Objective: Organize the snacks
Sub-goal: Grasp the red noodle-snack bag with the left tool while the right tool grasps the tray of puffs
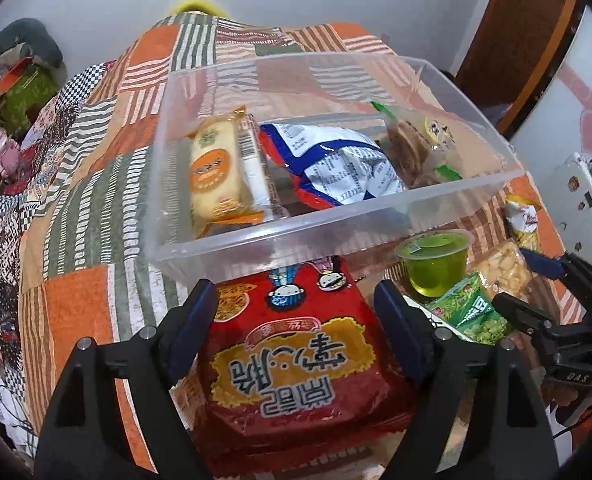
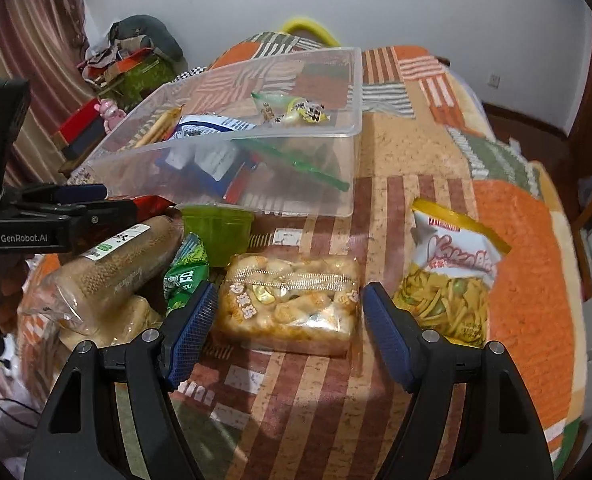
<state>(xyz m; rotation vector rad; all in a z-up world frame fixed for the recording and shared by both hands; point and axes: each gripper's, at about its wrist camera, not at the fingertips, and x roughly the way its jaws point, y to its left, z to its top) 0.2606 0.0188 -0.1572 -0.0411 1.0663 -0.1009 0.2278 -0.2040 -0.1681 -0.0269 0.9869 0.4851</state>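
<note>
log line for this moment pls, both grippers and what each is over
left gripper: open, astride red packet | right gripper: open, astride clear cracker pack | clear bin: partly filled

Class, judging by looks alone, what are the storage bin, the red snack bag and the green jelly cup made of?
Storage bin: clear rigid plastic, probably; the bedcover shows through its walls.
Red snack bag: glossy printed film, likely plastic; it creases and reflects light.
Green jelly cup: translucent plastic with a sealed film lid, apparently.

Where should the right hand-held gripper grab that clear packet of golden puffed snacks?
Probably from above, across the short width of the clear packet of golden puffed snacks: it lies flat, both side edges exposed, already between the open right hand-held gripper.
</note>
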